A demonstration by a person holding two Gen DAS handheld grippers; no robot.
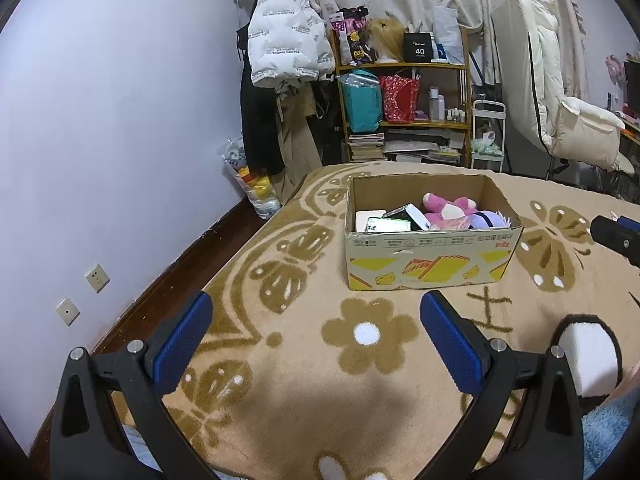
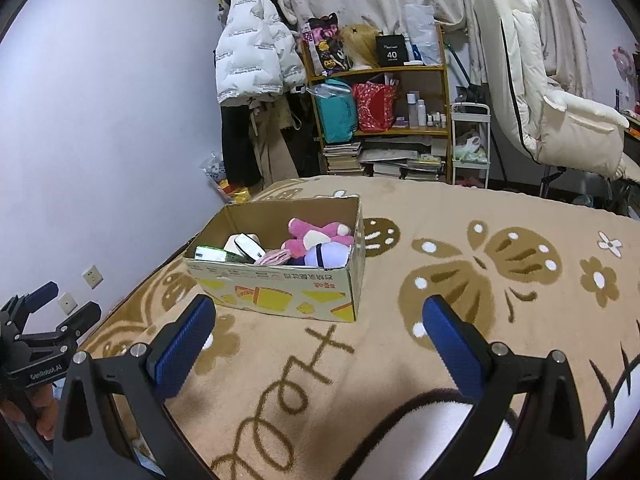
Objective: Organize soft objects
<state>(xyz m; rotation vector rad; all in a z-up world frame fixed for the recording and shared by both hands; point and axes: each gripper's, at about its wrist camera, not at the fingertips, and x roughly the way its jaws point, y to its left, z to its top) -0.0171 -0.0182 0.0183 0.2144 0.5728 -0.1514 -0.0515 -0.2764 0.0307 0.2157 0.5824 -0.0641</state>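
A cardboard box [image 1: 428,258] [image 2: 280,292] with yellow print stands on the tan patterned blanket [image 1: 304,360] [image 2: 400,360]. Inside it lie a pink plush toy [image 1: 448,208] [image 2: 312,236], a pale purple plush [image 1: 490,220] [image 2: 330,254] and some small boxes [image 1: 388,224] [image 2: 216,255]. My left gripper [image 1: 316,336] hovers open over the blanket in front of the box, holding nothing; it also shows at the left edge of the right wrist view [image 2: 60,304]. My right gripper [image 2: 320,340] is open and empty, nearer than the box; its tip shows in the left wrist view [image 1: 616,232].
A wall [image 1: 100,120] with sockets [image 1: 97,278] runs along the bed's left side. Behind the bed stand a wooden shelf [image 1: 404,68] full of bags and books, hanging coats [image 1: 280,32], a small white cart [image 1: 486,136] and a cream reclining chair [image 1: 560,100].
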